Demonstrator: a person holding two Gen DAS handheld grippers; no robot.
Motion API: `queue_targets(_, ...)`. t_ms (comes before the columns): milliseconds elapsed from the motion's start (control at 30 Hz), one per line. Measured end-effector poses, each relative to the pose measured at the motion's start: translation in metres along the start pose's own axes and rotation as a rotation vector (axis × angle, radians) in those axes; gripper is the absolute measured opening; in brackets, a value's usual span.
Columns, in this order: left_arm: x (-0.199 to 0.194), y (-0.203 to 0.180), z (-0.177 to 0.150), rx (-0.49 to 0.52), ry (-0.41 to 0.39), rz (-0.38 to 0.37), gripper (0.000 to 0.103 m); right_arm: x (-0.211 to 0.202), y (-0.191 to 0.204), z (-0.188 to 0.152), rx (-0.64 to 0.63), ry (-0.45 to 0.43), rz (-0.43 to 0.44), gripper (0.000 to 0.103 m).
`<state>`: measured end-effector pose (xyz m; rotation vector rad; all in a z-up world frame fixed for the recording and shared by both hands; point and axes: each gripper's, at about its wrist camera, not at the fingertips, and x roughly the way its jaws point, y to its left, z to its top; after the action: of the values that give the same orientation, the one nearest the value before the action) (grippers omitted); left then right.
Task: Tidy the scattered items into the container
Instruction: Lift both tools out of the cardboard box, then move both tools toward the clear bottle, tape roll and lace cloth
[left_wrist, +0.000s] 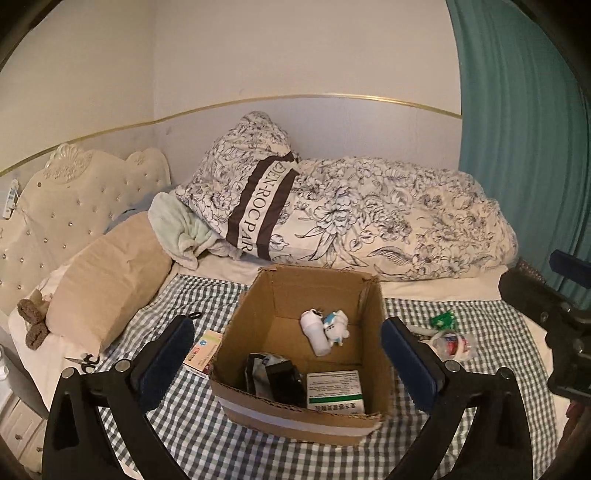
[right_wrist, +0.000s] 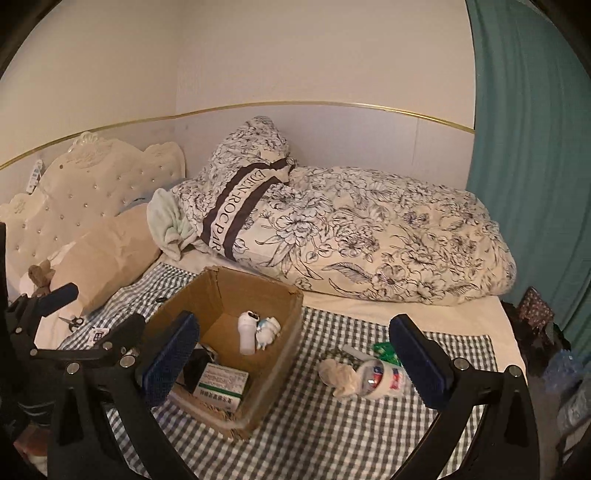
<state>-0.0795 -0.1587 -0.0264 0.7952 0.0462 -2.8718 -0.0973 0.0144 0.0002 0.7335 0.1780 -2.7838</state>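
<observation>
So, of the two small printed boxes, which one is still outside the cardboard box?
The orange-and-white box: it lies on the checked cloth against the cardboard box's left outer wall. The green-striped white box already lies inside.

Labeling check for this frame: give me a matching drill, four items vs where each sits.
Items:
1. white bottle
2. scissors
3. tape roll
4. green-striped medicine box

Places:
A. on the checked cloth, right of the cardboard box
B. inside the box, near corner
C. inside the box, beside a small plush toy
D. by the beige pillow, left of the box

Pairs: 1-C, 2-D, 3-A, 4-B
</observation>
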Motion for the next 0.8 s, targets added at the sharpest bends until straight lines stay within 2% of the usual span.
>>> queue_targets(367,-0.033,-0.025,-0.003,0.007,-0.023,-0.018,0.103,-0.043,-0.022,-0.009,0.009,-0.034,-0.032,0.103)
queue_targets(633,-0.050,-0.041,-0.007,-0.009,-0.030,-0.049,0.103,-0.068,-0.052,-0.021,0.033,-0.037,-0.086,0.103)
queue_targets(800,-0.056,-0.056,-0.009,0.017,-0.029,-0.058,0.103,-0.083,-0.072,-0.026,0.055,-0.045,-0.120,0.103)
